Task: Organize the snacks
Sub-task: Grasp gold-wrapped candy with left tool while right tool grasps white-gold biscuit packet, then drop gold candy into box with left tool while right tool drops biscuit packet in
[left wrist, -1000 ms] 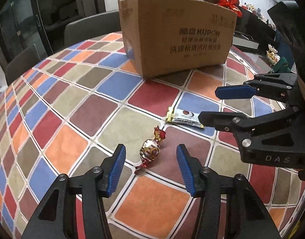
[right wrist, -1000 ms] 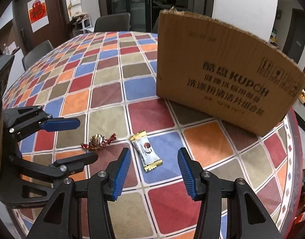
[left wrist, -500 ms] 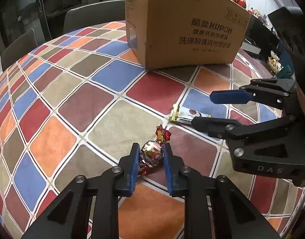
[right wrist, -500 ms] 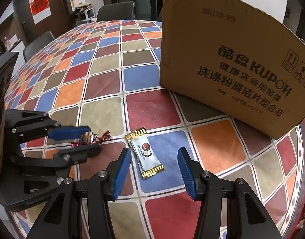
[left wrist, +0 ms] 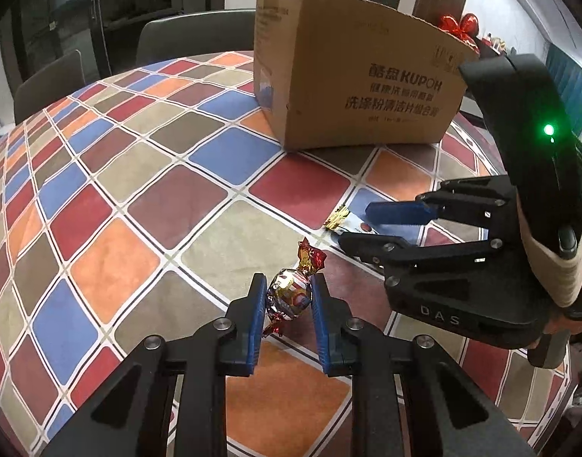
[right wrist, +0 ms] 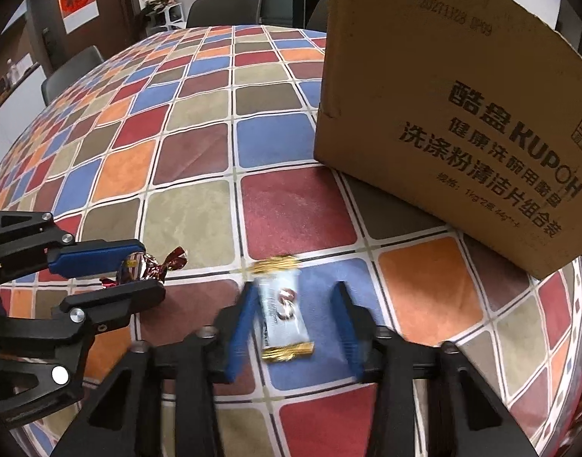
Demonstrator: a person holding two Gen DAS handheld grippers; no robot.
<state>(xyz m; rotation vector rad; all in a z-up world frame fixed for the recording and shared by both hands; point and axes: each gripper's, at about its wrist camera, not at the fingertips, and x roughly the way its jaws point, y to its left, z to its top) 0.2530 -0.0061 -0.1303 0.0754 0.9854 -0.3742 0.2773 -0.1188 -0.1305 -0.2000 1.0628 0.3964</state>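
the step in hand looks like picking up the loose snacks so they can go into the cardboard box [left wrist: 351, 87], which stands in the upper right of both views. the left gripper [left wrist: 289, 299] is clamped on the foil-wrapped candy [left wrist: 289, 297] at lower centre of the left wrist view; the blue pads press both sides of its round body, with one twisted end sticking up past the tips. whether the candy is lifted off the checked tablecloth [left wrist: 112, 205] or just resting on it is hard to judge. the right gripper [right wrist: 291, 316] is spread wide, its fingers straddling the white snack bar [right wrist: 281, 312] with gold crimped ends, which lies flat on a blue square at lower centre of the right wrist view. the next move probably calls for closing on the bar across its narrow width, then carrying both pieces over the box's rim. the right fingers and the bar are motion-blurred, so contact cannot be told. the box's inside is hidden, and its top and right side are cut off in the right wrist view.
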